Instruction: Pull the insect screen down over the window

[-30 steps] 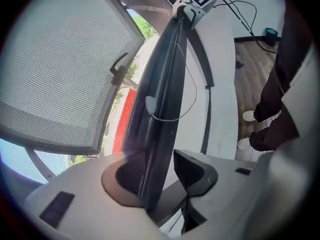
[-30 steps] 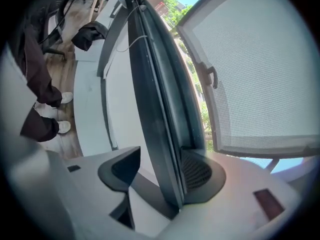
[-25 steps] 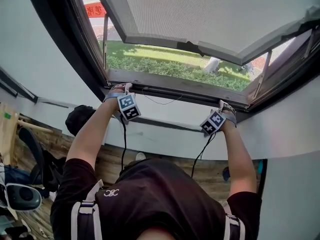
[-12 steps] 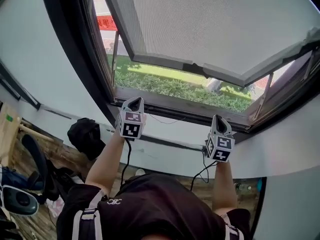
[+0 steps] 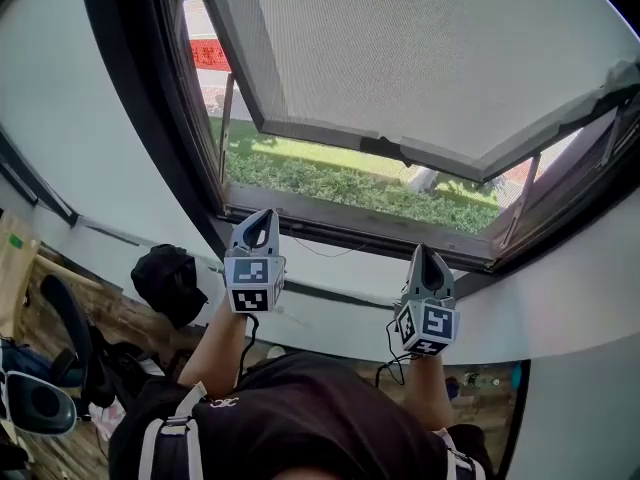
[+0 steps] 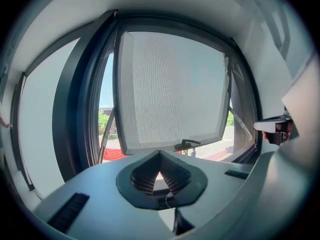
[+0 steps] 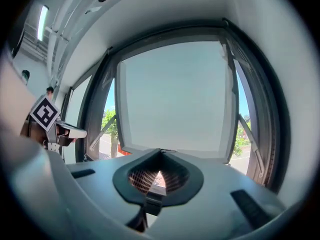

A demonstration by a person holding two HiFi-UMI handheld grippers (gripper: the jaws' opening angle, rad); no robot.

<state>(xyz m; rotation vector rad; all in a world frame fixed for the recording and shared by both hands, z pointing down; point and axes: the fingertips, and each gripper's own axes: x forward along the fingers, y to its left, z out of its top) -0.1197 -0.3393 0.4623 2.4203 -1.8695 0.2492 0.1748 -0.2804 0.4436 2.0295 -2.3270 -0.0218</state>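
The window's top-hung sash (image 5: pixel 430 58) stands pushed outward, its pane finely textured, with a dark handle (image 5: pixel 398 149) on its lower rail. The opening under it is uncovered, and grass and hedge show through. I cannot make out an insect screen. My left gripper (image 5: pixel 262 215) is held up in front of the lower frame (image 5: pixel 350 226), shut and empty. My right gripper (image 5: pixel 427 254) is beside it, also shut on nothing. In the left gripper view the closed tips (image 6: pixel 159 152) point at the sash (image 6: pixel 170 89). The right gripper view shows the same, with tips (image 7: pixel 161 150) together before the sash (image 7: pixel 175 99).
White wall surrounds the dark window frame. A stay arm (image 5: pixel 521 193) braces the sash at the right. A black bag (image 5: pixel 165 280) sits below the sill at the left, over a wooden floor with a chair (image 5: pixel 55 313). Cables hang from both grippers.
Both grippers have left the lower frame, risen and rolled upright. Their jaws have closed with nothing between them. The head view has tilted up slightly towards the sash.
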